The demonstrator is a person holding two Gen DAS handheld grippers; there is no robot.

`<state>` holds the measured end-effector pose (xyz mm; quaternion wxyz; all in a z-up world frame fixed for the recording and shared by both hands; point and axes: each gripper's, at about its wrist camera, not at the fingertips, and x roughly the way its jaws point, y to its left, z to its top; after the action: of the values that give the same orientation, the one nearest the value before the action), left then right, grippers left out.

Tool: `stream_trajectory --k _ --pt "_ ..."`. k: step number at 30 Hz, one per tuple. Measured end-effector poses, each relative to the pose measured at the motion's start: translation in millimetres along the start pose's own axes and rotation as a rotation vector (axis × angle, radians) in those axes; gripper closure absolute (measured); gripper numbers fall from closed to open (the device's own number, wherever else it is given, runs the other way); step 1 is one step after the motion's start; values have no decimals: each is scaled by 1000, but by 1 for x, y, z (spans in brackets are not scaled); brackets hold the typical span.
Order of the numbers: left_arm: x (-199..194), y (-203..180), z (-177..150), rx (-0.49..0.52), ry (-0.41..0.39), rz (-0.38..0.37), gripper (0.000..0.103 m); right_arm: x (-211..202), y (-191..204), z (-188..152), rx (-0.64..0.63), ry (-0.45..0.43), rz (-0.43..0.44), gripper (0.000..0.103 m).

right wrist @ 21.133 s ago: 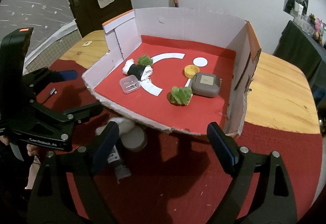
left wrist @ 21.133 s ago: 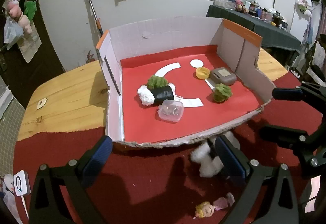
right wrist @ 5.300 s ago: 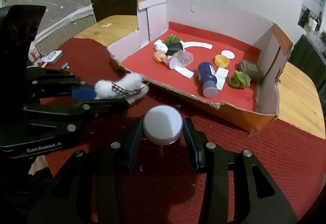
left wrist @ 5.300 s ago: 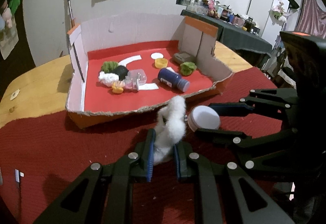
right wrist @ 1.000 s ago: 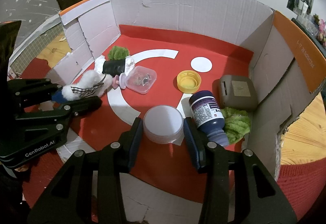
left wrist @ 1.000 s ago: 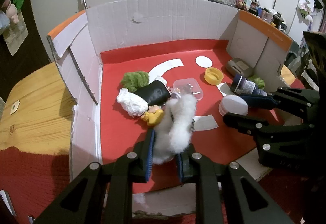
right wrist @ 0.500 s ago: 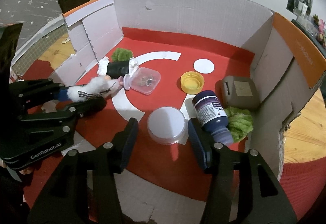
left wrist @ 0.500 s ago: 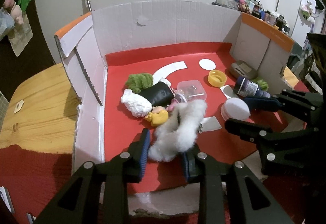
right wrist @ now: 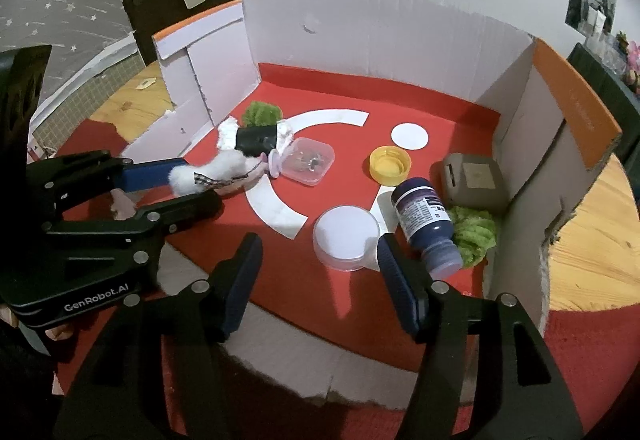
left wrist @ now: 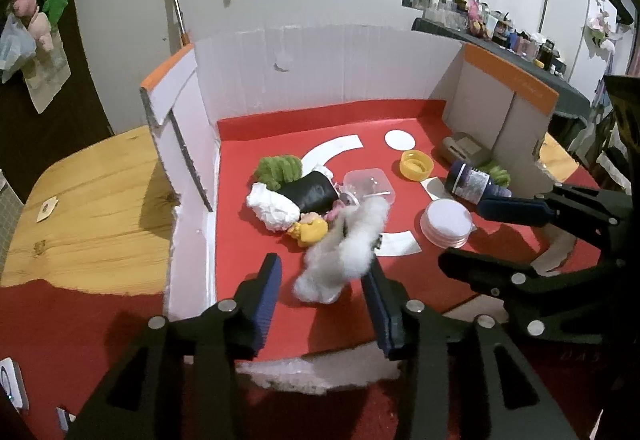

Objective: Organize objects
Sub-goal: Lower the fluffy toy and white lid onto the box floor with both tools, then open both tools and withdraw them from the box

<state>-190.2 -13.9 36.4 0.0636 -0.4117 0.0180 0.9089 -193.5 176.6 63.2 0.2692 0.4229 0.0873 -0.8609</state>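
Left gripper [left wrist: 325,292] opening, fluffy white toy [left wrist: 344,248] lying between its blue pads on the red floor of the cardboard box [left wrist: 248,80], apparently not squeezed. Right gripper [right wrist: 320,272] opening too, round white-lidded jar [right wrist: 346,234] standing between its fingers, pads clear of its sides. Just beside the jar, dark blue bottle [right wrist: 426,224] on its side against a green fuzzy clump [right wrist: 476,234]. Farther in, yellow cap [right wrist: 389,164], grey case [right wrist: 474,180], clear plastic tub [right wrist: 310,160]. Near the left wall, black-and-white roll [left wrist: 296,196] and small yellow figure [left wrist: 310,230]. Box resting on a wooden bench [left wrist: 96,208] partly under red cloth [left wrist: 80,320].
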Motion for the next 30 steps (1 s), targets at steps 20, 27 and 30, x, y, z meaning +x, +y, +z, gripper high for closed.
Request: stream_trajectory --k 20,27,30 --pt "-32 0 -22 -62 -73 24 31 -42 8 -17 79 -124 -89 27" --pt "-45 -4 -28 -58 -114 67 17 -54 8 -27 106 -165 -141 23" --pt "-47 -2 -31 -70 -114 60 17 -55 6 -31 112 -170 -158 22"
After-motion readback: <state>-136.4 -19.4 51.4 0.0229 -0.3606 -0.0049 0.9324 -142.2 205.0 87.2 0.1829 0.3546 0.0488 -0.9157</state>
